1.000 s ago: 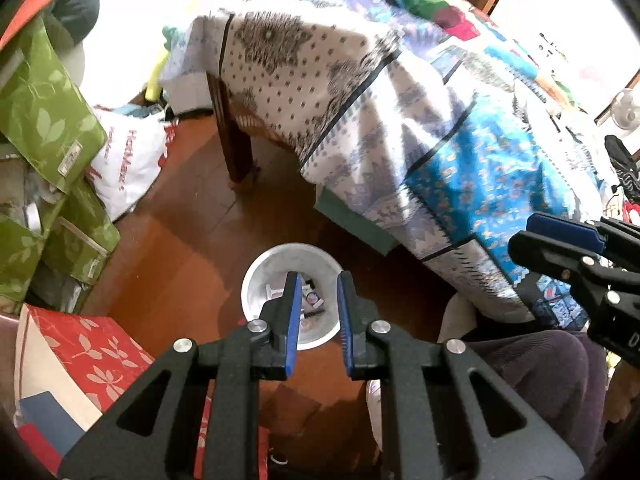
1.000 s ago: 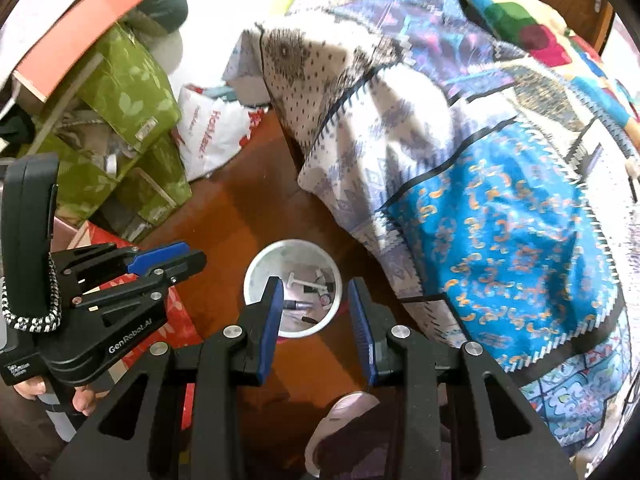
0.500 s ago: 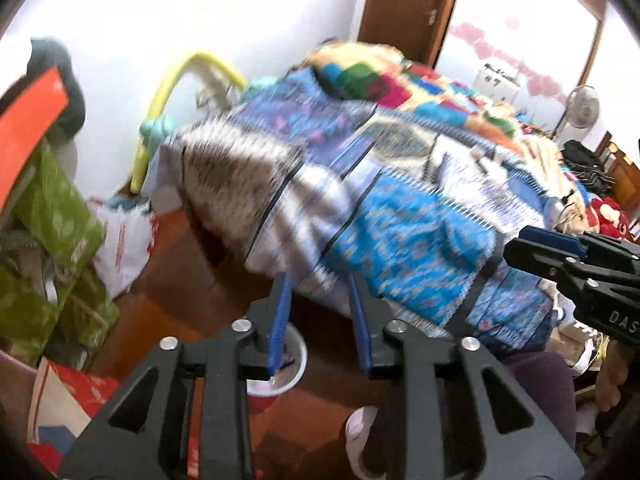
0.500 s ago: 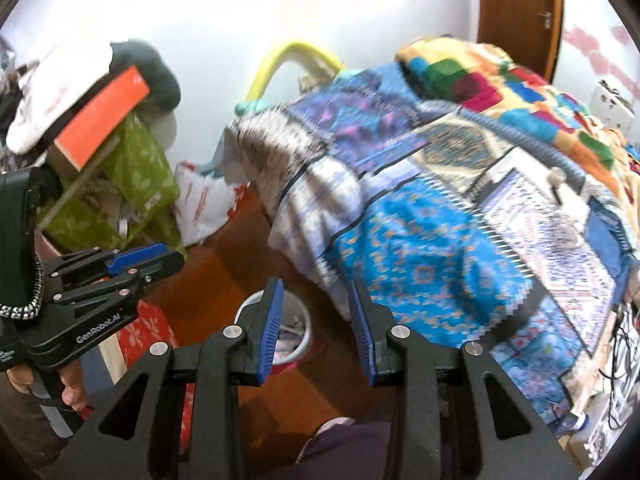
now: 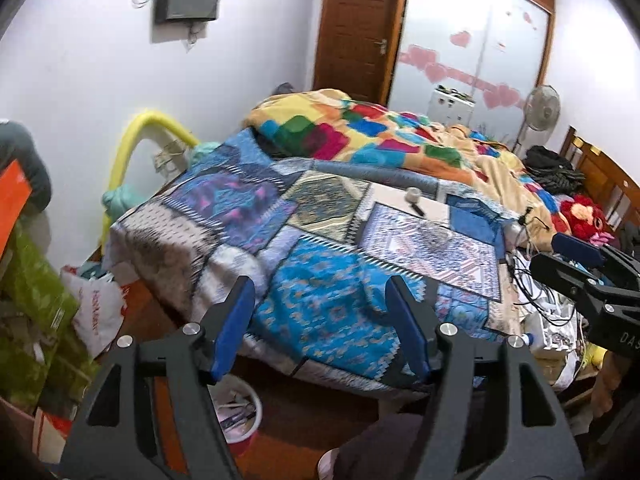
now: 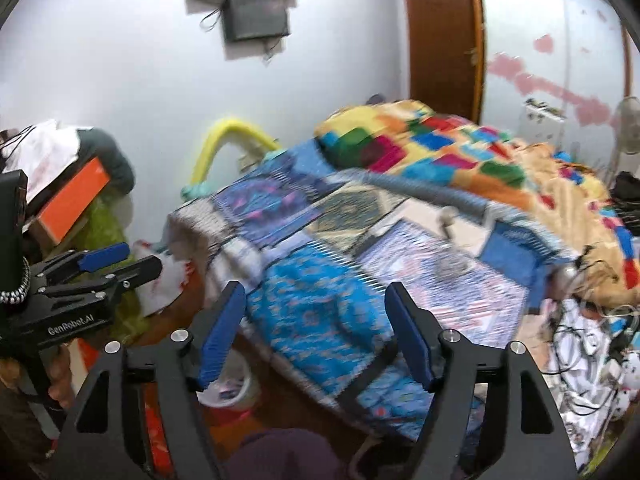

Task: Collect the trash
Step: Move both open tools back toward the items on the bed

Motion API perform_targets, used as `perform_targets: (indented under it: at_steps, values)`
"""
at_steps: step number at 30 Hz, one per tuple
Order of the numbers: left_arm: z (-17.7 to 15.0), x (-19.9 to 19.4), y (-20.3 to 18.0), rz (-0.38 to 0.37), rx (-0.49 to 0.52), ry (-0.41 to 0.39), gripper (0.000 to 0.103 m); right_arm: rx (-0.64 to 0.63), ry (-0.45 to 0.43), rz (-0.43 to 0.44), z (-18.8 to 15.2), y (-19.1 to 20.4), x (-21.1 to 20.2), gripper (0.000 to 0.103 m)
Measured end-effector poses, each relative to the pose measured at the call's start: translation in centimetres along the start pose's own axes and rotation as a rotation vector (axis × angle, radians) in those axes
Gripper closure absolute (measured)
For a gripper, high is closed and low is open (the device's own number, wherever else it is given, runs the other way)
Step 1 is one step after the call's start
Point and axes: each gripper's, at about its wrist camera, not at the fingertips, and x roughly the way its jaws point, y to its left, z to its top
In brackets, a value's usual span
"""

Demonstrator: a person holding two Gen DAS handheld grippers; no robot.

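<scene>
My left gripper point(image 5: 320, 320) hangs in the air in front of the bed's corner, its jaws opening with nothing between the blue pads. My right gripper point(image 6: 316, 328) stands the same way, jaws opening and empty. Each shows in the other's view: the right gripper point(image 5: 554, 258) at the right edge, the left gripper point(image 6: 134, 262) at the left, held by a hand. A white trash bin point(image 5: 242, 408) holding scraps stands on the floor below, partly hidden by a finger, and appears again as the bin point(image 6: 236, 390). On the quilt lie a small white roll point(image 5: 412, 194) and a dark pen-like thing point(image 5: 418, 209).
The patchwork-quilted bed point(image 5: 328, 312) fills the middle. Green bags point(image 5: 36, 300) and a white plastic bag point(image 5: 98, 316) crowd the left floor. Tangled cables point(image 6: 580, 336) lie at the right. A person's dark trouser leg point(image 5: 372, 448) is at the bottom. Door point(image 5: 356, 28) and fan point(image 5: 542, 110) stand behind.
Both grippers have risen from above the bin and tilted up toward the bed. Their jaws have spread much wider. The bin has slid to the lower left of each view.
</scene>
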Motion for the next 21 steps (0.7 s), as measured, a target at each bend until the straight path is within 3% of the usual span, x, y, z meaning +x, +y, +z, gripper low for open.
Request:
perform_targets:
  at_steps: [11,21]
  values:
    - [2.5,6.2,-8.9,-0.119,0.118,0.058,0.032,0.076,-0.029,-0.161,0.0,-9.1,-1.3,0.033]
    - [3.6,16.5,-16.0,-0.205,0.181,0.162,0.032,0.175,0.002,-0.270,-0.7,-17.1,0.0,0.033]
